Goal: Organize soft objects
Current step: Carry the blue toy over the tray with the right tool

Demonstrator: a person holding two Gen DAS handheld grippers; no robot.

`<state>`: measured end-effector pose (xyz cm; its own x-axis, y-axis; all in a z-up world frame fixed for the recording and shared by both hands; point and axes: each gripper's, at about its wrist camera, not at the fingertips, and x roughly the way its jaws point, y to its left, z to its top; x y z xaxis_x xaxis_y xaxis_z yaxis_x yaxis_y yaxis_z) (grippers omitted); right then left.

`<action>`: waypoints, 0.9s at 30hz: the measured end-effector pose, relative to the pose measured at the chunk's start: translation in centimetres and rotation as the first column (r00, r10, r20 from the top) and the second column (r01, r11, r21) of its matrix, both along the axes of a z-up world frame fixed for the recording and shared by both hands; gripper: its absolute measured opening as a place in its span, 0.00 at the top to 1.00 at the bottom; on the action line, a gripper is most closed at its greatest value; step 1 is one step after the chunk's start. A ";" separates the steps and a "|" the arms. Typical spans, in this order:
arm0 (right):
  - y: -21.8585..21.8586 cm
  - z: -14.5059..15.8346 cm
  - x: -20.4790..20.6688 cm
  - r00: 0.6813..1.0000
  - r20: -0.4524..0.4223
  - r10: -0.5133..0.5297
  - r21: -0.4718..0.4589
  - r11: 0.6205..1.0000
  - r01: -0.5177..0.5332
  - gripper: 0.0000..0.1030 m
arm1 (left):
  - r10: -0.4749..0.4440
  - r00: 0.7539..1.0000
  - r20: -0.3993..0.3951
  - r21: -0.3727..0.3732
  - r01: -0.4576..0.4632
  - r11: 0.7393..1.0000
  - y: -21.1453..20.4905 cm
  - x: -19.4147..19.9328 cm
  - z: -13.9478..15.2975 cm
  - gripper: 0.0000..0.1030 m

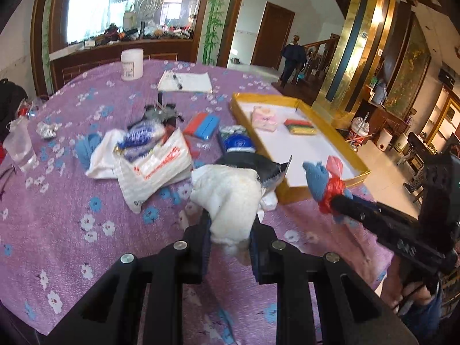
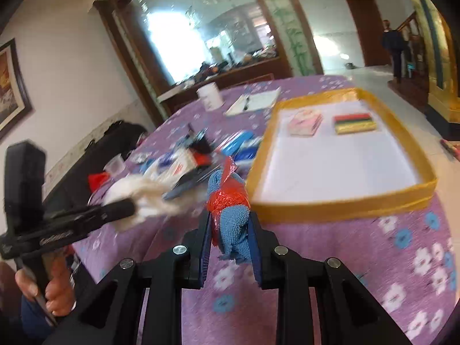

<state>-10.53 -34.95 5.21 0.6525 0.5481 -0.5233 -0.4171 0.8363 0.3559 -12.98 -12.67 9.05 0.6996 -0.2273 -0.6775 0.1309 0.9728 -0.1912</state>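
My left gripper (image 1: 231,231) is shut on a white fluffy cloth (image 1: 230,198) and holds it above the purple flowered tablecloth (image 1: 72,201). My right gripper (image 2: 228,230) is shut on a blue textured cloth tied with red plastic (image 2: 230,212), just in front of the gold-rimmed white tray (image 2: 342,204). The right gripper and its blue bundle (image 1: 319,181) show in the left wrist view near the tray's near corner (image 1: 290,192). The left gripper with the white cloth (image 2: 135,198) shows at left in the right wrist view. In the tray lie a pink pack (image 2: 304,122) and a striped sponge stack (image 2: 355,122).
On the table are a white plastic bag (image 1: 152,166), a red and blue block (image 1: 201,125), a blue ball (image 1: 238,142), a white jar (image 1: 131,64), a notepad with pen (image 1: 185,82) and a clear cup (image 1: 20,146). A person (image 1: 291,57) stands by the far doorway.
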 end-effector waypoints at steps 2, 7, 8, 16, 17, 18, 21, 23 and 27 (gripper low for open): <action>-0.9 0.5 1.7 0.998 0.026 -0.062 -0.038 0.997 0.063 0.74 | -0.009 1.000 0.012 -0.003 0.009 1.000 -0.4 -0.1 0.7 0.79; -2.9 -2.2 7.9 0.979 -0.064 -0.192 -0.124 0.975 0.183 0.75 | -0.010 1.000 0.011 0.006 0.010 1.000 -1.1 -0.3 0.8 0.79; -3.1 -2.7 8.3 0.977 -0.095 -0.193 -0.123 0.976 0.181 0.76 | -0.007 1.000 0.010 0.006 0.007 1.000 -1.1 -0.4 0.8 0.79; -2.1 -2.0 5.3 0.973 -0.138 -0.184 -0.223 0.963 0.150 0.76 | 0.022 1.000 0.003 -0.008 -0.022 1.000 0.5 -0.2 0.5 0.79; -2.1 -2.1 5.3 0.973 -0.145 -0.181 -0.232 0.962 0.144 0.76 | 0.026 1.000 0.001 -0.010 -0.026 1.000 0.8 -0.1 0.4 0.79; -2.0 -2.1 5.3 0.973 -0.147 -0.178 -0.243 0.960 0.139 0.76 | 0.028 1.000 -0.002 -0.014 -0.028 0.999 0.9 0.0 0.3 0.79; -2.5 -2.2 5.2 0.968 -0.181 -0.176 -0.241 0.962 0.129 0.76 | 0.041 0.999 -0.010 -0.026 -0.041 0.999 1.6 0.0 -0.1 0.79; -2.4 -2.2 4.9 0.967 -0.200 -0.157 -0.250 0.963 0.105 0.76 | 0.048 0.999 -0.013 -0.033 -0.049 0.998 2.2 -0.1 -0.2 0.79; -1.7 -2.1 2.1 0.975 -0.196 -0.105 -0.295 0.954 0.044 0.76 | 0.064 0.998 -0.001 -0.036 -0.064 0.997 3.2 -0.5 0.1 0.79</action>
